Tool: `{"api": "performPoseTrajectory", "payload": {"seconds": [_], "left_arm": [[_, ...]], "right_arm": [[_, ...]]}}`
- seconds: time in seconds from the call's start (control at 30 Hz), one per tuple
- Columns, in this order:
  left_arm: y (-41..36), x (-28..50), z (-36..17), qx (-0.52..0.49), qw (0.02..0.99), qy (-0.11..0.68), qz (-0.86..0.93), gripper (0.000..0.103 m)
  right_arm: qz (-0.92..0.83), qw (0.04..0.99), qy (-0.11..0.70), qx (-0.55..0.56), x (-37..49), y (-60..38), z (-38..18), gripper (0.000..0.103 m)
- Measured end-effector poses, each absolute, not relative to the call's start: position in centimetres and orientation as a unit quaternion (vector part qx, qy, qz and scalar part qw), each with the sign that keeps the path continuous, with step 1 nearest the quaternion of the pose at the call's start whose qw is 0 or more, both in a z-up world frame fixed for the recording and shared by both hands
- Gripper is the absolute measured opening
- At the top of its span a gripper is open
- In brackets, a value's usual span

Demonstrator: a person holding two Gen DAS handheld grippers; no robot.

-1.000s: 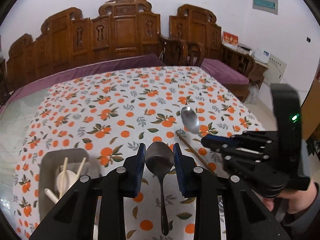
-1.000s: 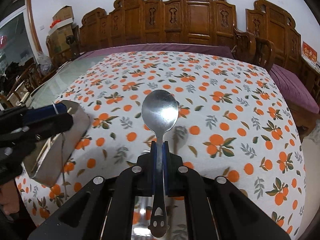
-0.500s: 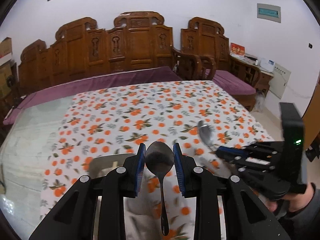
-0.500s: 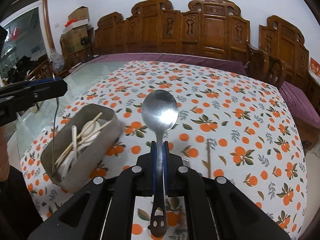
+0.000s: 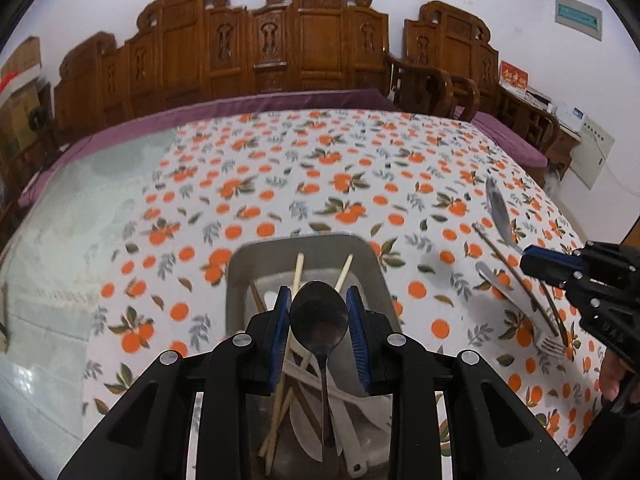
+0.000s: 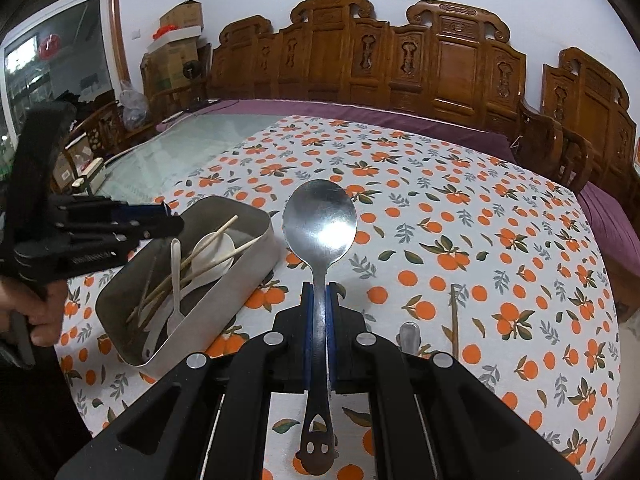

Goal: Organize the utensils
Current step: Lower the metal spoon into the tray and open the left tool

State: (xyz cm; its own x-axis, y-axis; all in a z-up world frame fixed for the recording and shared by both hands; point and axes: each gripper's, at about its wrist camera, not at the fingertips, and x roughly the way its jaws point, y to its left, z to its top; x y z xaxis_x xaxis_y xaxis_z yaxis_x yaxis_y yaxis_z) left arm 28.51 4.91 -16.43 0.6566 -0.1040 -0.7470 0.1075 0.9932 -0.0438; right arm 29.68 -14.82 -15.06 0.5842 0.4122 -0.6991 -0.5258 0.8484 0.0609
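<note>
Jaws of the left gripper (image 5: pixel 319 318) clamped the bowl of a dark spoon (image 5: pixel 319 320), held above the metal tin (image 5: pixel 362 256) of chopsticks (image 5: pixel 297 276) and white plastic cutlery. Right gripper (image 6: pixel 319 304) was shut on the neck of a steel spoon (image 6: pixel 319 220), bowl upward, over the orange-print tabletop (image 6: pixel 480 240) beside the tin. Fork (image 5: pixel 520 300) and a loose chopstick (image 5: pixel 496 248) lay on the cloth to the tin's right.

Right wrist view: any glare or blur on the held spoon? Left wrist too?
Right wrist view: a bright glare spot sits on the bowl of the spoon held in the right hand-held gripper; edges sharp, tablecloth crisp. Left wrist view: the tablecloth print is motion-smeared, the dark spoon in the left hand-held gripper stays sharp without glare; fisheye bends the room edges in both.
</note>
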Motion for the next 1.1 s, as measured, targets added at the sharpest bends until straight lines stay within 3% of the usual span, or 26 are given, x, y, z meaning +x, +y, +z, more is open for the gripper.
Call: {"api": "performPoseTrajectory", "payload": {"seconds": [0.7,0.83,1.1], "left_arm": [[5.0,29.2,-19.5,0.012,0.898,0.436,-0.050,0.027],[5.1,29.1,-19.0,0.012,0.902,0.429,-0.046,0.041],[5.8,28.8,-17.9,0.017,0.910,0.414,-0.032,0.050]], "right_arm": [[0.272,0.880,0.380,-0.084,29.6,-13.7,-16.0,0.007],[0.273,0.882,0.376,-0.083,29.4,-13.6,-15.9,0.007],[0.279,0.883,0.371,-0.075,28.9,-13.1,-15.3,0.007]]}}
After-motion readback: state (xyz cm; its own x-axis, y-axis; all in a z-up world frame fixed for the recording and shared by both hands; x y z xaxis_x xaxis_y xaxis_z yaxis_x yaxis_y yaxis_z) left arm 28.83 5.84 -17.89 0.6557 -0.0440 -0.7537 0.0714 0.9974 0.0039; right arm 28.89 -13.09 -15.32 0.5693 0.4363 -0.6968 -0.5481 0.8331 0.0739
